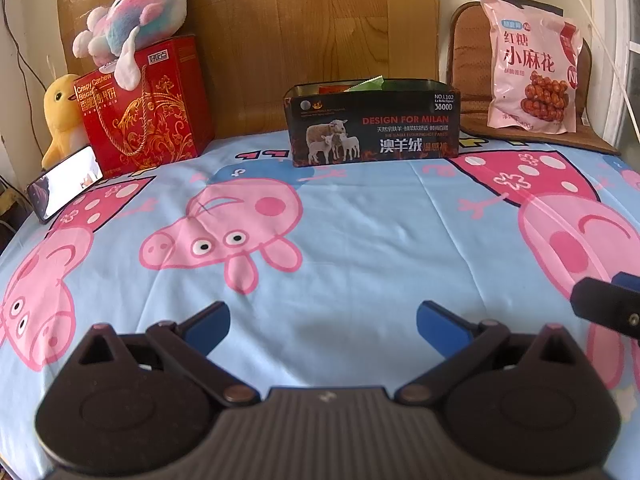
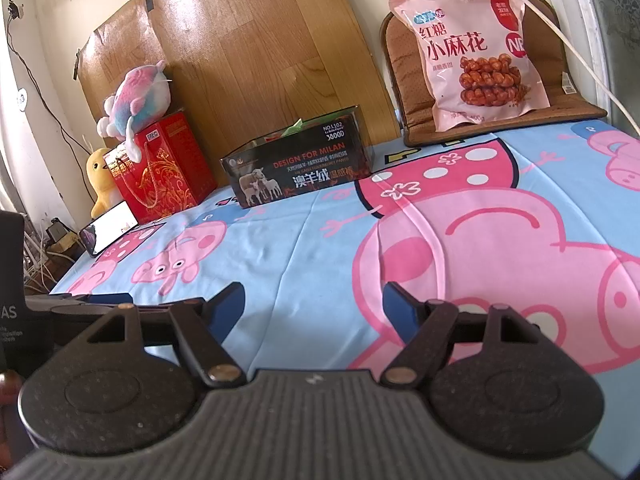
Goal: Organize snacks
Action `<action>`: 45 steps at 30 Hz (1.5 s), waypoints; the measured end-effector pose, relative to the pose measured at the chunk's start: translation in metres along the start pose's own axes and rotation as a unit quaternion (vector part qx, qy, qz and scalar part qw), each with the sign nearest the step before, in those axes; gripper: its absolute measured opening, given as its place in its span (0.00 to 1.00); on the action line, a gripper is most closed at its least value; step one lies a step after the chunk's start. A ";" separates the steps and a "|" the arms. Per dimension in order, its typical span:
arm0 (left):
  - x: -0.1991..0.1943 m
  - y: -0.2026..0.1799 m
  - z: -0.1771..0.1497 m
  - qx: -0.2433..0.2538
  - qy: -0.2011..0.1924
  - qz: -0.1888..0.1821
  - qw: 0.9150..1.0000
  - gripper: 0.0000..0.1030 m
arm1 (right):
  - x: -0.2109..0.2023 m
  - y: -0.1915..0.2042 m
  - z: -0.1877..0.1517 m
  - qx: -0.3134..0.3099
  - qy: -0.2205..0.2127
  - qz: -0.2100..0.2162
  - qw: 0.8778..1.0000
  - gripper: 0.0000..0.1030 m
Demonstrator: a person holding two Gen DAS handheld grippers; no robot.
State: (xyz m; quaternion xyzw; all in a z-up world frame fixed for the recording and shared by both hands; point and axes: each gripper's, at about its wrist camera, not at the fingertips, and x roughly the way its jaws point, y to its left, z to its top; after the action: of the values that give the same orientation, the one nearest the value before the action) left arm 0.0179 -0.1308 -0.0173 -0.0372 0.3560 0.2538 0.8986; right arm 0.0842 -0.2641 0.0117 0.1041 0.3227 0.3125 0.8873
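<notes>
Both the left gripper [image 1: 323, 326] and the right gripper [image 2: 313, 310] are held spread and empty above the blue pig-patterned cloth [image 1: 360, 232], while green and orange snack packets [image 1: 362, 85] are seen inside the open black rectangular tin box [image 1: 374, 128] near the far edge.

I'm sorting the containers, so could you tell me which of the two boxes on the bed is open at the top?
The black box with the sheep picture: packets poke from its open top. The red gift box is closed, a plush toy on top.
</notes>
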 end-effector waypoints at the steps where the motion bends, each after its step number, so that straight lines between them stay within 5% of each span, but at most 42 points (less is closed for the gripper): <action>1: 0.000 0.000 0.000 0.001 -0.001 0.001 1.000 1.00 | 0.000 0.000 0.000 0.000 0.000 0.000 1.000 0.76; 13: -0.004 0.002 0.002 0.026 -0.038 0.050 0.998 1.00 | 0.001 -0.001 -0.001 0.002 0.001 0.000 1.000 0.76; 22: -0.002 0.003 0.001 0.021 -0.021 0.024 0.999 1.00 | 0.002 -0.002 -0.002 0.001 0.003 0.001 1.000 0.76; 45: -0.004 0.001 0.003 0.024 -0.027 0.026 0.999 1.00 | 0.002 -0.001 -0.001 0.002 0.002 0.001 1.000 0.76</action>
State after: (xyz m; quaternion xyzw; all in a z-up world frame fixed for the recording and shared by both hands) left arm 0.0173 -0.1306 -0.0122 0.0001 0.3380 0.2692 0.9018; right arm 0.0854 -0.2639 0.0097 0.1054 0.3250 0.3134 0.8860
